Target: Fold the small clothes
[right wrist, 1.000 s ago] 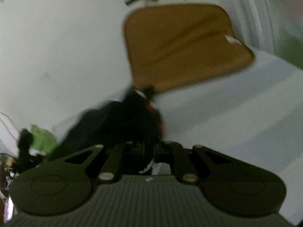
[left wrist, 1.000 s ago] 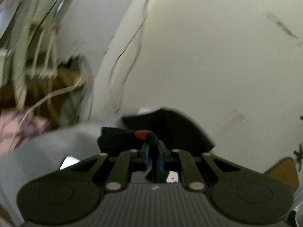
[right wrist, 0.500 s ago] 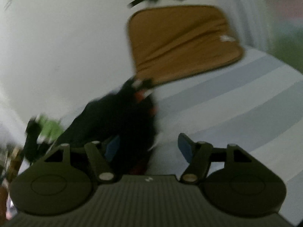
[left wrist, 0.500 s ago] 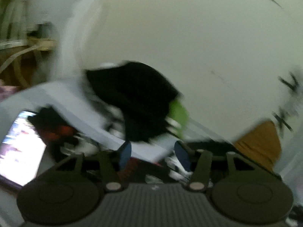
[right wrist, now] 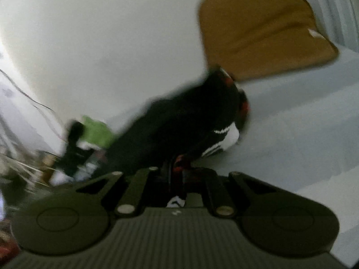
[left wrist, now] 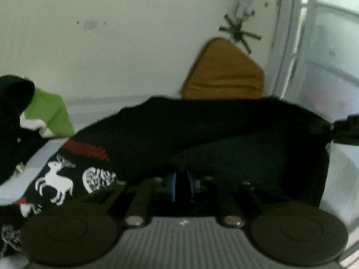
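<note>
A small black knitted garment [left wrist: 202,130] with red bands and white reindeer figures is stretched across the left wrist view over a pale striped bed surface [left wrist: 27,179]. My left gripper [left wrist: 181,186] is shut on its near edge. The same garment [right wrist: 186,121] hangs bunched and blurred in the right wrist view, lifted off the surface. My right gripper [right wrist: 178,179] is shut on its red-and-black edge. Part of the other gripper [left wrist: 345,130] shows at the right of the left wrist view, at the garment's far end.
A brown cushion [right wrist: 262,33] leans on the cream wall at the far side; it also shows in the left wrist view [left wrist: 222,74]. A green cloth [left wrist: 49,112] and another dark garment [left wrist: 11,121] lie at the left. A white door frame [left wrist: 289,44] stands at the right.
Both grippers, open half a second ago, have shut on the black garment. The left view has swung right, and the garment now spans between the two grippers.
</note>
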Demonstrator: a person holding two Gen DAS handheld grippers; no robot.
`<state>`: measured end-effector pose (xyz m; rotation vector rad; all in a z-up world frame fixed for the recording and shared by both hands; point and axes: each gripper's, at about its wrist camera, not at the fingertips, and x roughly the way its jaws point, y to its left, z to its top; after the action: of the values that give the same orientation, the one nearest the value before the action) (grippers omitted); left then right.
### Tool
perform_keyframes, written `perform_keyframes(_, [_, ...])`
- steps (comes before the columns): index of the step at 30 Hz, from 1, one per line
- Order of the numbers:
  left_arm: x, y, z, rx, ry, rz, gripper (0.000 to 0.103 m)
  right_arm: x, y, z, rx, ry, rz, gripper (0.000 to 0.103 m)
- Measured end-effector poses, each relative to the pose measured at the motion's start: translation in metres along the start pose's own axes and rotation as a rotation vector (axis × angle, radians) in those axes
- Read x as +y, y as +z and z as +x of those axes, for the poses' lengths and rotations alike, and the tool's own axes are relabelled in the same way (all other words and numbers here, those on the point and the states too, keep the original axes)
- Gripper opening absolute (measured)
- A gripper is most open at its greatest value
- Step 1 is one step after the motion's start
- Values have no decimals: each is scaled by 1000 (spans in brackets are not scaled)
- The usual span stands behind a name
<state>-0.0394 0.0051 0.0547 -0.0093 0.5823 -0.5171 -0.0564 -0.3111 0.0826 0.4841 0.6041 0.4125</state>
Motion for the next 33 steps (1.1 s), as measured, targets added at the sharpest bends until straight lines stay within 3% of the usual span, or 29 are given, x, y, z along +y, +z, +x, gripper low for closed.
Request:
perform_keyframes(4, [21, 17, -88, -94, -174, -62, 9, 15, 17, -42, -55, 162, -8, 11])
perform_keyframes(6, [26, 17, -148, -198, -232, -8, 11, 22, 19, -60, -21, 283, -77, 15])
perform_keyframes(7, [29, 12, -181, -269, -236, 16, 19, 24, 18, -66, 7, 328, -128, 17])
perform_keyframes(8, [32, 7, -203, -325, -211, 14, 51, 26, 14, -73, 32, 365, -201, 23])
perform_keyframes(10, [46, 0, -237, -432, -96, -52, 98, 21, 10, -81, 37, 362, -280, 52])
perform_keyframes(11, [54, -4, -246, -475, -53, -88, 97, 13, 12, -81, 24, 342, -279, 72])
perform_keyframes(13, [73, -7, -249, -501, 20, -172, 96, -14, 21, -77, -50, 261, -200, 75])
perform_keyframes(17, [113, -2, -198, -384, 159, -341, 94, -75, 52, -44, -137, 10, 53, 74])
perform_keyframes(20, [131, 5, -137, -233, 244, -365, 91, -89, 65, -3, -123, -130, 26, 74])
perform_keyframes(23, [137, 11, -82, -114, 258, -339, 91, -93, 75, 45, -68, -236, -25, 74])
perform_keyframes(27, [137, 15, -16, 31, 282, -276, 92, -115, 82, 95, -29, -222, 52, 73])
perform_keyframes(30, [127, 2, 11, 131, 298, -199, 92, -112, 81, 123, -12, -180, 67, 66])
perform_keyframes(31, [120, -3, 20, 159, 291, -169, 87, -105, 81, 132, -3, -173, 39, 61])
perform_keyframes(33, [104, -13, 27, 161, 329, -75, 75, -92, 81, 148, 32, -132, 25, 34])
